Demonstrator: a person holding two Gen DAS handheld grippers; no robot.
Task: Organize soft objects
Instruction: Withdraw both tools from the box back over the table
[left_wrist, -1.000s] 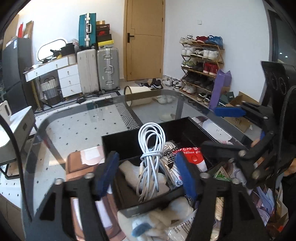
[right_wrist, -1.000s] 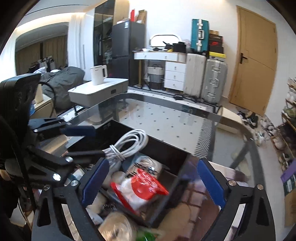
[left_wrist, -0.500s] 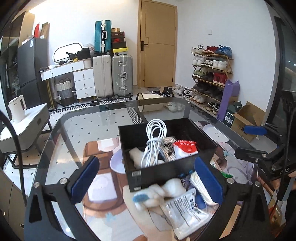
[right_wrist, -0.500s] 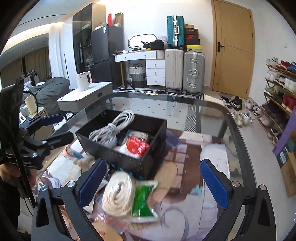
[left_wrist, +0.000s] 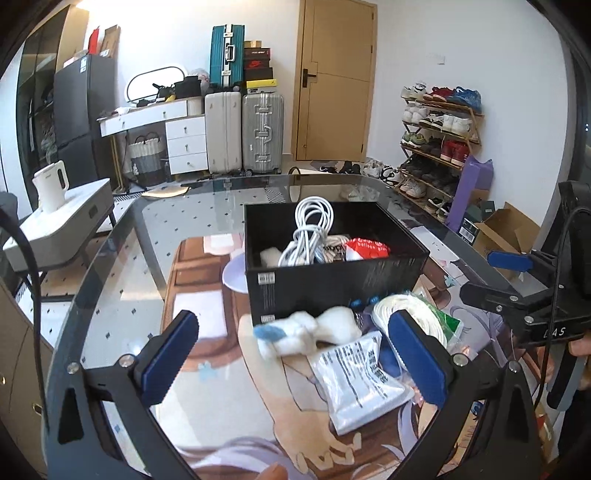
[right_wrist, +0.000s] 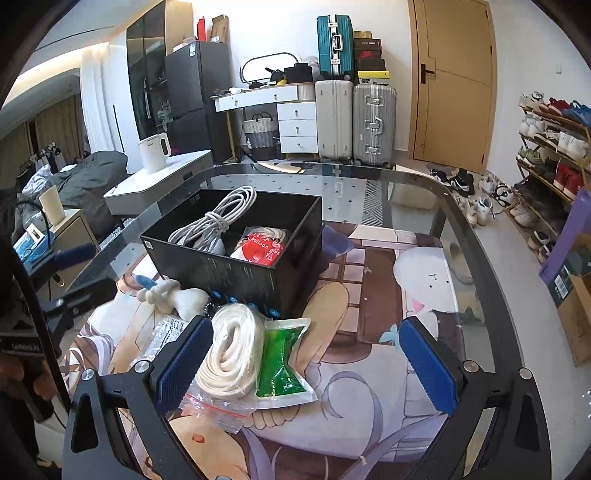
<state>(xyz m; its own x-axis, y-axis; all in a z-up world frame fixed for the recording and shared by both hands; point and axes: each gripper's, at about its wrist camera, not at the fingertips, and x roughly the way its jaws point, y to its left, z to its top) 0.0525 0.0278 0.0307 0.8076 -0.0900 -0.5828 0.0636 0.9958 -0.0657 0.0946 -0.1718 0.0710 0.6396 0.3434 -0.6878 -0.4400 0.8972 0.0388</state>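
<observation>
A black box (left_wrist: 332, 284) (right_wrist: 236, 271) stands on the glass table and holds a coiled white cable (left_wrist: 308, 236) (right_wrist: 214, 221) and a red balloon-glue bag (left_wrist: 367, 248) (right_wrist: 260, 251). In front of it lie a white plush toy with a blue tip (left_wrist: 306, 330) (right_wrist: 173, 295), a silver foil pouch (left_wrist: 360, 380), a bagged coil of white rope (right_wrist: 231, 350) (left_wrist: 408, 314) and a green gel pack (right_wrist: 280, 363). My left gripper (left_wrist: 295, 358) is open and empty, near the plush. My right gripper (right_wrist: 304, 365) is open and empty, around the rope and gel pack.
A printed mat (right_wrist: 369, 295) covers the table's near part. The glass table edge (right_wrist: 491, 266) curves at right. A white side table with a kettle (left_wrist: 50, 184) stands left, suitcases (left_wrist: 243, 133) and a door behind, a shoe rack (left_wrist: 439, 140) at right.
Both grippers have pulled back from over the black box and opened wide. The left one had its fingers close around the white cable; the cable now rests in the box.
</observation>
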